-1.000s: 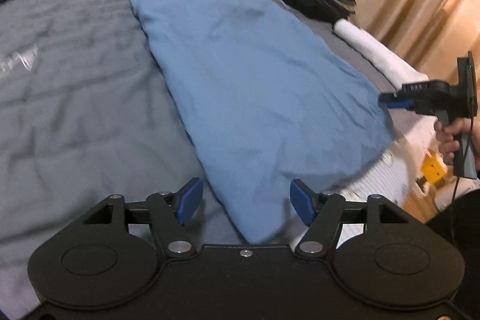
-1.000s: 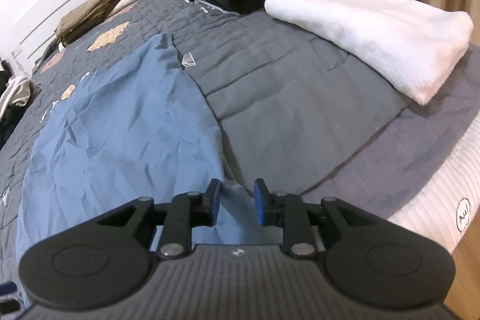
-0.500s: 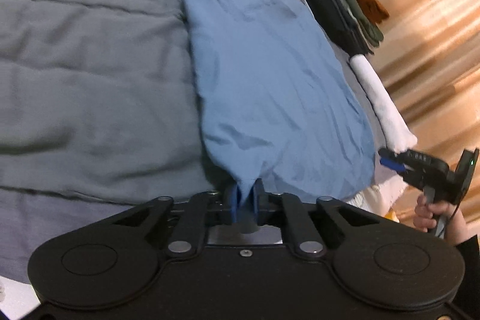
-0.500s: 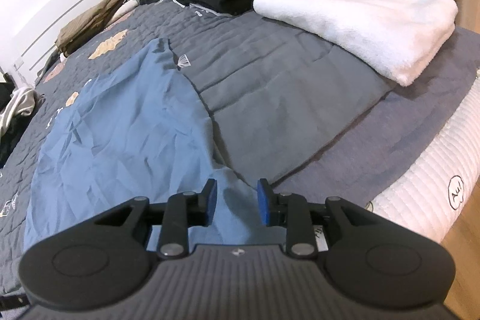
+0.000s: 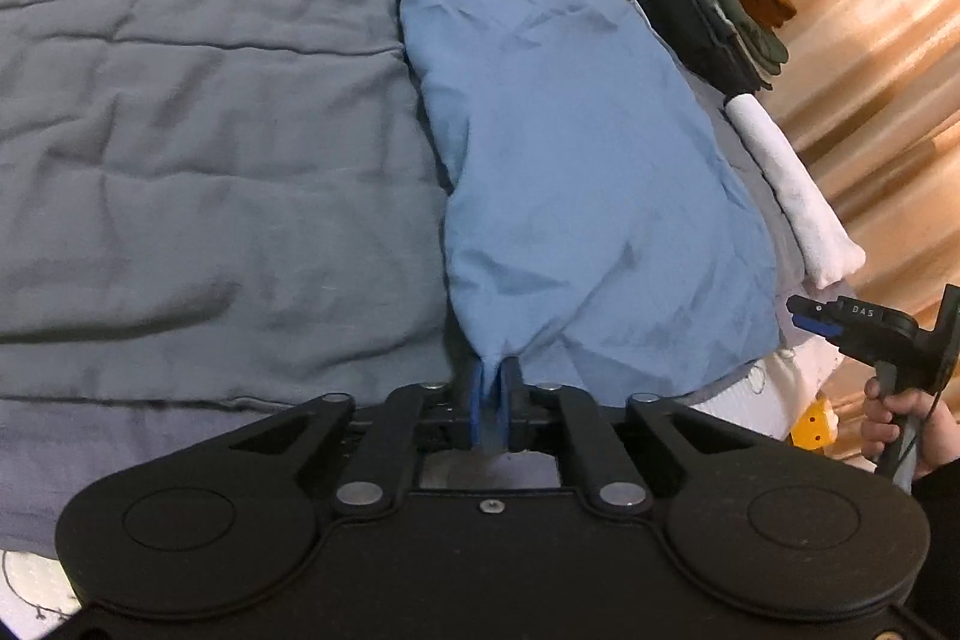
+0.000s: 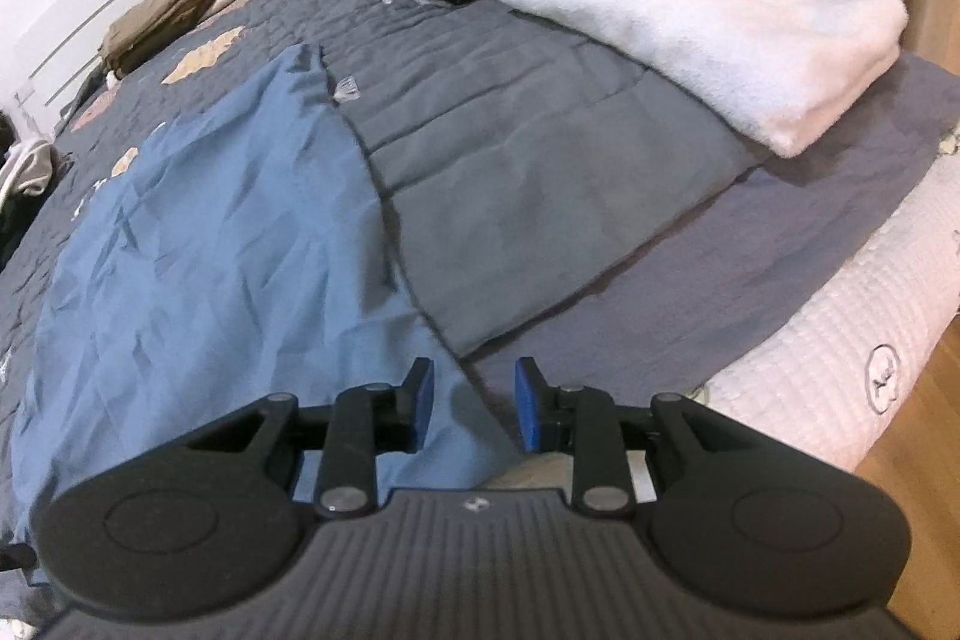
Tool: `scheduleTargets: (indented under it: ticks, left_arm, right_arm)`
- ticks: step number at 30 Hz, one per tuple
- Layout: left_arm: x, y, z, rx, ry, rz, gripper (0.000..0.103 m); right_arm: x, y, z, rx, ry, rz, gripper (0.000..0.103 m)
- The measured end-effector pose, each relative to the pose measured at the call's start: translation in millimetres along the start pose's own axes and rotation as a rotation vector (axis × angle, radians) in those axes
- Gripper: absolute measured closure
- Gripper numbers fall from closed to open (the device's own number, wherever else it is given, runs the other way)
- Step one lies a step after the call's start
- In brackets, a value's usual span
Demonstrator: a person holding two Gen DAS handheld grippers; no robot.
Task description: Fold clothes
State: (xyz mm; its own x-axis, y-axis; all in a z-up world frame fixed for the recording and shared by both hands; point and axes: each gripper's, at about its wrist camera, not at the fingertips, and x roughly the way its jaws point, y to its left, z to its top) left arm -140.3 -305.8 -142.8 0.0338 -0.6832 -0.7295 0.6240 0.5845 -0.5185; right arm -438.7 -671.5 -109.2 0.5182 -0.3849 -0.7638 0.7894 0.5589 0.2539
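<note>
While the blue garment (image 5: 576,148) lay flat on the bed (image 5: 198,112), thin, soft and light, left gripper (image 5: 493,391) jaws pinched its near corner w/ right gripper (image 6: 469,403) jaws apart over the opposite corner, probably the next hold.

You see thin, creased blue cloth (image 5: 576,172) on a matt quilted bedspread (image 5: 198,148), beside a fluffy white towel (image 6: 720,22).

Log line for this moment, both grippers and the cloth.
left gripper: shut on blue cloth corner | right gripper: open over other near corner | cloth: flat on bed
</note>
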Motion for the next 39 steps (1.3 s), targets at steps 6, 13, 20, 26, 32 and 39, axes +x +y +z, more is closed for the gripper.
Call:
scheduleTargets:
  ticks: [6, 13, 20, 26, 32, 39]
  left_arm:
    - [10, -10, 0, 0.012, -0.05, -0.027, 0.041]
    - [25, -3, 3, -0.052, -0.003, -0.046, 0.094]
    - [-8, 4, 12, -0.057, -0.047, -0.058, 0.1]
    - [1, 2, 10, -0.041, -0.014, -0.019, 0.098]
    - [0, 2, 12, -0.028, -0.027, 0.005, 0.073]
    - [2, 7, 12, -0.037, -0.014, 0.038, 0.073]
  right_arm:
    - [2, -5, -1, 0.01, 0.008, 0.0, 0.071]
    - [3, -3, -3, -0.013, 0.015, 0.008, 0.07]
    - [-1, -11, -4, 0.023, 0.016, 0.054, 0.07]
    - [-4, -7, -4, 0.017, 0.007, 0.078, 0.07]
    - [-1, -7, -6, 0.009, 0.047, 0.162, 0.062]
    - [16, -12, -5, -0.001, 0.122, 0.27, 0.053]
